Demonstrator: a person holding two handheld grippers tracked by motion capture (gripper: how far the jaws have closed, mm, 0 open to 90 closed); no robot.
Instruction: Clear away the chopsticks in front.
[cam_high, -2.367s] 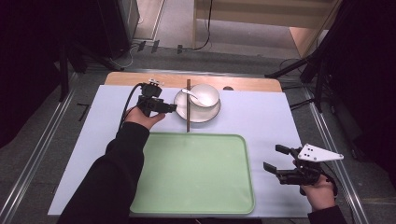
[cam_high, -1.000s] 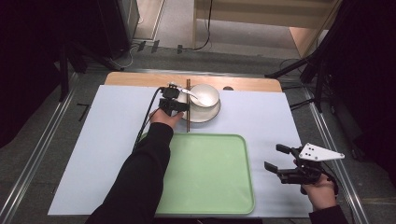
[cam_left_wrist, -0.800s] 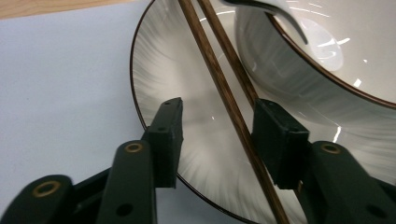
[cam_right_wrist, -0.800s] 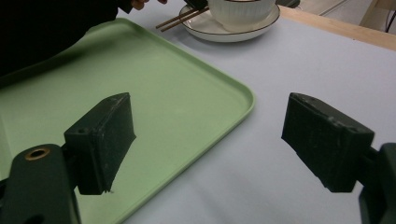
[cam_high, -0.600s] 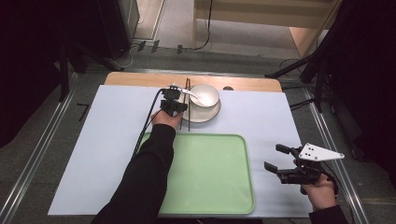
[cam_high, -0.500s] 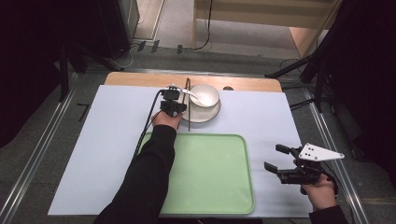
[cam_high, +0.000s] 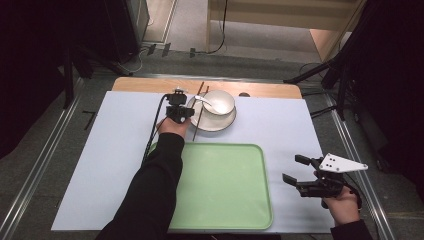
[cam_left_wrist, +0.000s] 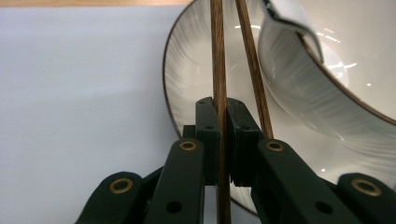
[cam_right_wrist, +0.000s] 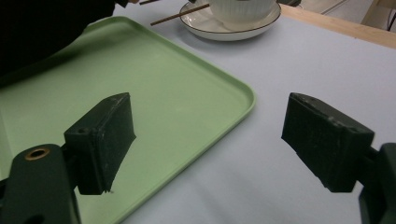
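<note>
Left gripper view: left tool (cam_left_wrist: 222, 140), jaws just closing, clamps one thin brown wooden chopstick (cam_left_wrist: 217, 56) lying lengthwise across white ceramic saucer (cam_left_wrist: 187, 65), far side of counter; right tool (cam_high: 300, 172) open, well apart.

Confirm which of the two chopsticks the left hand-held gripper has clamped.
The left chopstick, pinched between the left hand-held gripper pads. The other chopstick runs free just right of the pads, slanting over the plate.
</note>
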